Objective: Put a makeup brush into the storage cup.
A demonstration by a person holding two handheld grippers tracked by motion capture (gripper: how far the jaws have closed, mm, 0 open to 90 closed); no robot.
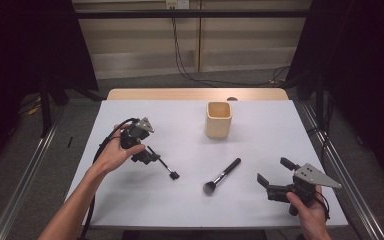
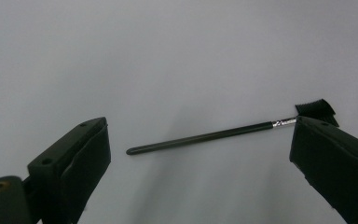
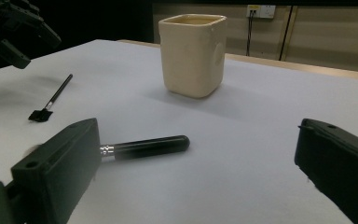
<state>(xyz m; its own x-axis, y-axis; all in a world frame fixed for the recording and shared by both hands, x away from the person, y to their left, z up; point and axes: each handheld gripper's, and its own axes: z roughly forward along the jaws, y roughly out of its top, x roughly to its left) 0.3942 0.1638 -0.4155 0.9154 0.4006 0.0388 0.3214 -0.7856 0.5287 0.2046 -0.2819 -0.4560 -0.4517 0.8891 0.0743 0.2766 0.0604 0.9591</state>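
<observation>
- Cup point(image 1: 218, 120): cream, square-mouthed with rounded corners, upright on the far middle of the table point(image 1: 260, 210). From the right gripper view point(image 3: 193, 56) its inside is not visible, so contents cannot be told.
- Thick brush point(image 1: 222, 176): black handle, silver ferrule, dark round head; lies flat near the middle, head toward the near-left, handle toward the far-right. In the right gripper view its handle point(image 3: 149, 146) shows just beyond the left jaw, head hidden behind that jaw.
- Thin brush point(image 1: 164, 166): slim black stick with a small flat black head, lying left of the thick brush, head toward the near-right. In the left gripper view point(image 2: 205, 137) it lies between the jaws, untouched.
- Left gripper point(image 1: 150, 156): held by the left hand point(image 1: 115, 152) above the thin brush's handle end; jaws spread wide, gripping nothing.
- Right gripper point(image 1: 275, 172): held by the right hand point(image 1: 307, 202) at the near-right, pointing left toward the thick brush; jaws spread wide, gripping nothing.
- Edges: the white surface ends in a wooden strip point(image 1: 197, 94) at the far side; the right gripper sits close to the near-right edge.
- Open room: bare surface between cup and both brushes, and across the far-left and far-right corners. The two brushes lie apart from each other and from the cup.
</observation>
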